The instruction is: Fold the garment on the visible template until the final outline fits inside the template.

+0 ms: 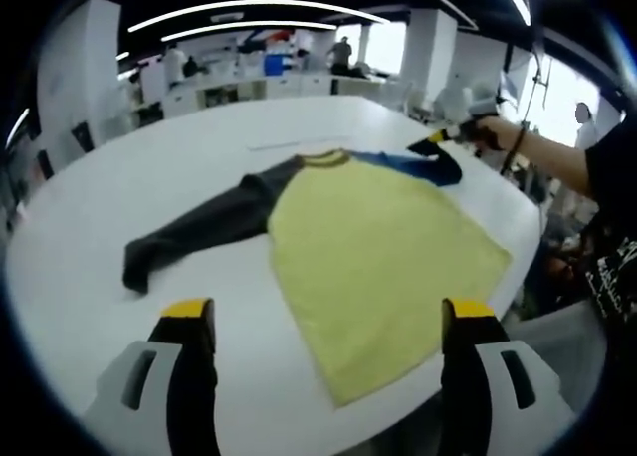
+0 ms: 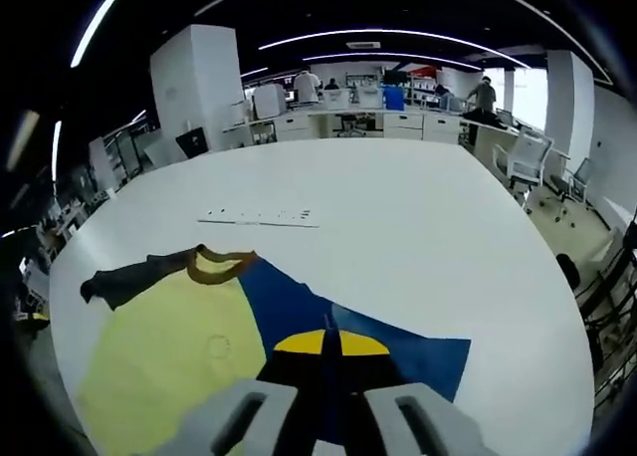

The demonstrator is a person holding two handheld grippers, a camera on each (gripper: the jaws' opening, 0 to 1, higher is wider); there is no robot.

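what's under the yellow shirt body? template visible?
Under the yellow-bodied raglan shirt only the white table shows around its edges. No template outline shows beneath; the fabric covers that area. A faint line marking lies on the table beyond the collar, apart from the shirt.

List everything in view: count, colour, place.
shirt: 1, yellow body, flat on the table
grey sleeve: 1, stretched out away from the body
blue sleeve: 1, under the right gripper's jaws
table: 1, white, large
line of marks: 1, dark, on the table beyond the collar
office desks and people: several, background
left gripper: 1, yellow tips, open, above the hem
right gripper: 1, yellow tips, shut on the blue sleeve
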